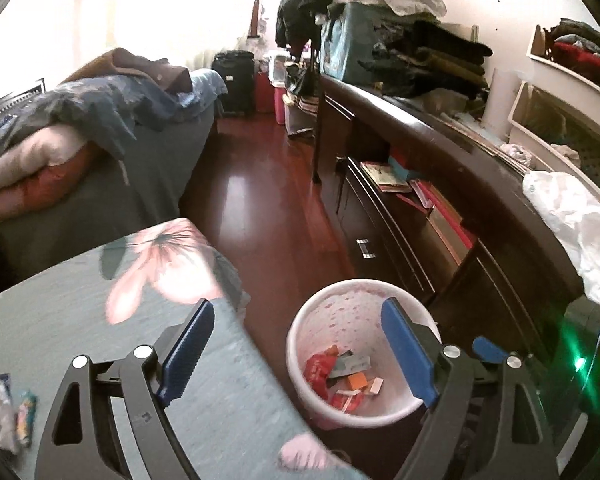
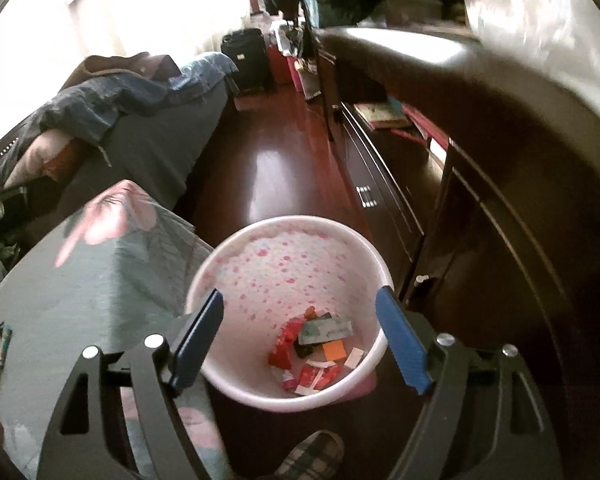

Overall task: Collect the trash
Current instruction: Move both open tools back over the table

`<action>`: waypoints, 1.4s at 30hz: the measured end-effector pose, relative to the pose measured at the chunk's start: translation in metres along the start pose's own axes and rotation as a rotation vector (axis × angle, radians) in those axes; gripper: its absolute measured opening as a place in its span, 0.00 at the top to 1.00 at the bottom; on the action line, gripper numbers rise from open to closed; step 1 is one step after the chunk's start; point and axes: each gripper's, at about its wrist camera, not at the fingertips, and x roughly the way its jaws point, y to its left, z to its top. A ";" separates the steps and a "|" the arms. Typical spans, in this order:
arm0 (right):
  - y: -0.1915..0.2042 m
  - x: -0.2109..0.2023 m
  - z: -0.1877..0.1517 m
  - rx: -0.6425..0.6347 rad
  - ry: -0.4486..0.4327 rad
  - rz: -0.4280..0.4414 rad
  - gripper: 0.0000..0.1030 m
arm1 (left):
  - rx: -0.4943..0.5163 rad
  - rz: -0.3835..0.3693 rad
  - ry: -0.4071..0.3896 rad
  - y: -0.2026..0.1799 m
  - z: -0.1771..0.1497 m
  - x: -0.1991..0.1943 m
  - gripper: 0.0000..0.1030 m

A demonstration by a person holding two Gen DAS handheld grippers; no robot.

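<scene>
A white bin with pink speckles (image 1: 300,332) stands on the dark red floor beside a low table covered in a grey-green floral cloth (image 1: 100,320). It holds red wrappers, an orange piece and paper scraps (image 1: 340,376). My left gripper (image 1: 300,348) is open and empty, over the table's edge and the bin. My right gripper (image 2: 300,336) is open and empty, right above the bin (image 2: 236,280), with the trash (image 2: 316,352) between its fingers. Small wrappers (image 1: 24,412) lie on the cloth at the far left; they also show in the right wrist view (image 2: 2,344).
A dark wooden cabinet (image 1: 440,152) with drawers and books runs along the right. A white plastic bag (image 1: 572,216) lies on its top. A bed with heaped blankets (image 1: 80,128) is at the left. A slippered foot (image 2: 312,460) is by the bin.
</scene>
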 end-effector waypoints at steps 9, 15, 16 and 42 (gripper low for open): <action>0.047 -0.051 -0.005 -0.060 -0.033 0.066 0.16 | -0.031 0.103 -0.083 0.042 -0.023 -0.072 0.12; 0.094 -0.068 -0.013 -0.134 -0.028 0.115 0.16 | -0.098 0.165 -0.101 0.085 -0.045 -0.110 0.11; 0.101 -0.070 -0.015 -0.143 -0.026 0.122 0.16 | -0.112 0.180 -0.102 0.094 -0.049 -0.115 0.11; 0.285 -0.086 -0.072 -0.418 0.040 0.256 0.16 | -0.396 0.415 -0.120 0.278 -0.149 -0.213 0.08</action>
